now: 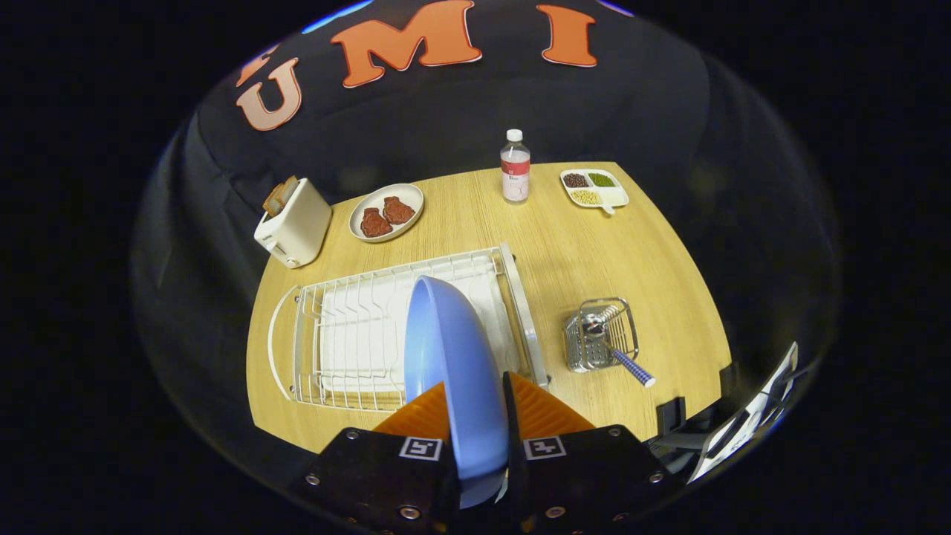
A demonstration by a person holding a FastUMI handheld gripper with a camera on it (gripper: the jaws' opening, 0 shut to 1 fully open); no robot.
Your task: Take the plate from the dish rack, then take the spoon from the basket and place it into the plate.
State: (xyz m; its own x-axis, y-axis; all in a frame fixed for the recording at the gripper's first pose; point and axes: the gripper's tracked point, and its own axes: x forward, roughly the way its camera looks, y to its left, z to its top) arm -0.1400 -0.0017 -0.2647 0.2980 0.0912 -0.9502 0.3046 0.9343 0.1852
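Jaws: the jaws [479,416] are closed on the blue plate [449,371] — one finger is pressed on each face of it, and the gap is only as wide as the plate is thick.
Plate: it is held on edge, almost upright, between the fingers; its upper part rises ahead of them and is seen in front of the dish rack [356,334]. Whether its rim touches the rack wires cannot be told.
Dish rack: a white wire rack with a white tray under it is seen just ahead of the jaws and to their left, standing on the wooden bench [594,260].
Basket: a small metal basket [598,338] is placed to the right of the jaws, near the rack but apart from it.
Spoon: the spoon [613,349] is lying in the basket — the metal bowl is inside, and the blue patterned handle sticks out over the rim toward the near right.
Beyond the rack: a white toaster [293,223] with bread slices is seen far left, beside it a plate with two brown pieces [386,212], then a water bottle [515,167], and a divided dish of beans [594,188] to the far right.
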